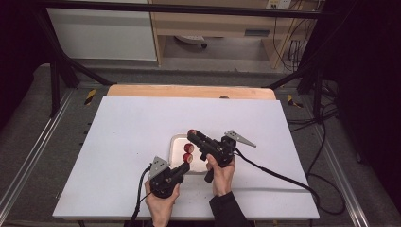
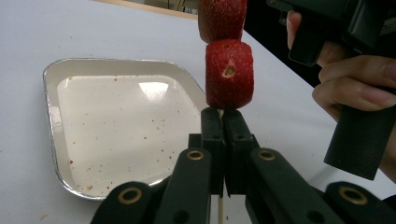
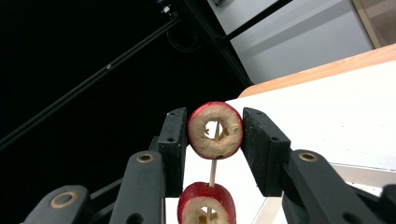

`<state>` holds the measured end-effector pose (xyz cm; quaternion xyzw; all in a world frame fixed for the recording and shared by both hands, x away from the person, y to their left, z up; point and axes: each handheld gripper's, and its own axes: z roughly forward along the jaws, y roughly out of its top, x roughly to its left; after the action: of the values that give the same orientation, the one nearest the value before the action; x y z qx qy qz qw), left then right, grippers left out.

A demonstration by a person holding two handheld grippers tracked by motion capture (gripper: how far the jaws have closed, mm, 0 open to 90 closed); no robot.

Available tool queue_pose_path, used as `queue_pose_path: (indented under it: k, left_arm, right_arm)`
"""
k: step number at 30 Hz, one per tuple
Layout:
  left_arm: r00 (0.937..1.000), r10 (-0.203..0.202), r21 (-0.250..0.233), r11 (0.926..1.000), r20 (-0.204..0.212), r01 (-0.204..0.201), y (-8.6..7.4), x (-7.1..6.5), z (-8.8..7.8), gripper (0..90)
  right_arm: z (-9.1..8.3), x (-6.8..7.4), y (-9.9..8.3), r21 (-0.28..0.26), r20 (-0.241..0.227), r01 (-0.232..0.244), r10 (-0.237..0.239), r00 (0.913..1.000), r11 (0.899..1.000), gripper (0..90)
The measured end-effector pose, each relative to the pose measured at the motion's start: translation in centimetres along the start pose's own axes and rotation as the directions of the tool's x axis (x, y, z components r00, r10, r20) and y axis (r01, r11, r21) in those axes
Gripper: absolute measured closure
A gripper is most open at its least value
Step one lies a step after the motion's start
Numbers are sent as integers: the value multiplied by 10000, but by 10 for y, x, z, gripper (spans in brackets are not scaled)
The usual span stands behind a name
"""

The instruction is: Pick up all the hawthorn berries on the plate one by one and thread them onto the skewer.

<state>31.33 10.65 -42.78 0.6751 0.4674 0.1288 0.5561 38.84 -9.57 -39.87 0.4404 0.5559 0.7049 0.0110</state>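
Skewer (image 2: pixel 220 211) looks thin and brittle, clamped low by the left gripper (image 2: pixel 223 122); above it, the right gripper (image 3: pixel 215 132) squeezes soft, slippery top fruit piece (image 3: pixel 215 130).

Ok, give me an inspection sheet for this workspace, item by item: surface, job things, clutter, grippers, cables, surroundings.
Surface: white table, wooden strip along its far edge.
Job's things: thin wooden skewer threaded with red fruit pieces; shallow white tray, empty apart from reddish specks.
Clutter: nothing seen.
Grippers: left gripper shut on the skewer below the fruit; right gripper shut on the top fruit piece, over the tray.
Cables: one black cable trails from the right gripper across the table; another from the left gripper.
Surroundings: black frame bars, grey floor, wooden desk beyond.
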Motion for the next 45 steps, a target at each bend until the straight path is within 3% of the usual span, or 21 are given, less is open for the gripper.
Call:
queue_pose_path:
  k: [4,5,16,25,28,31,34,40,43,45]
  left_arm:
    - [9999,-36,-350,9994,106,40,-1,1,-2,886]
    - [9998,-102,-385,9992,160,109,1,2,-3,886]
    - [10000,75,-154,9999,17,-74,2,5,-1,886]
    - [9993,353,125,9993,-113,-351,4,14,-6,885]
    - [9985,529,268,9983,-152,-525,5,18,-8,885]
    - [9980,607,347,9976,-155,-601,5,22,-10,885]
    - [9969,764,470,9960,-191,-755,6,27,-13,885]
    - [9943,1055,737,9918,-142,-1042,11,33,-18,885]
    - [9908,1340,883,9873,-170,-1320,15,35,-21,885]
    - [9890,1467,979,9847,-180,-1443,17,36,-22,884]
  right_arm:
    - [-1,0,1,141,84,75,-76,9999,9999,621]
    - [-1,0,1,430,123,88,-93,9999,9990,621]
    - [-1,-1,-1,689,44,266,-269,9996,9973,603]
    - [-10,-2,14,1579,504,1197,-1291,9903,9802,333]
    - [-15,-5,20,2148,676,1510,-1690,9833,9649,249]
    - [-18,-9,24,3098,646,1958,-2260,9720,9304,176]
    - [-23,-17,26,3818,704,2087,-2535,9648,9004,124]
    - [-37,-31,31,4164,884,2482,-3106,9464,8747,59]
    - [-47,-38,33,4522,937,2815,-3590,9286,8463,47]
    - [-54,-41,32,4709,956,2870,-3717,9234,8342,37]
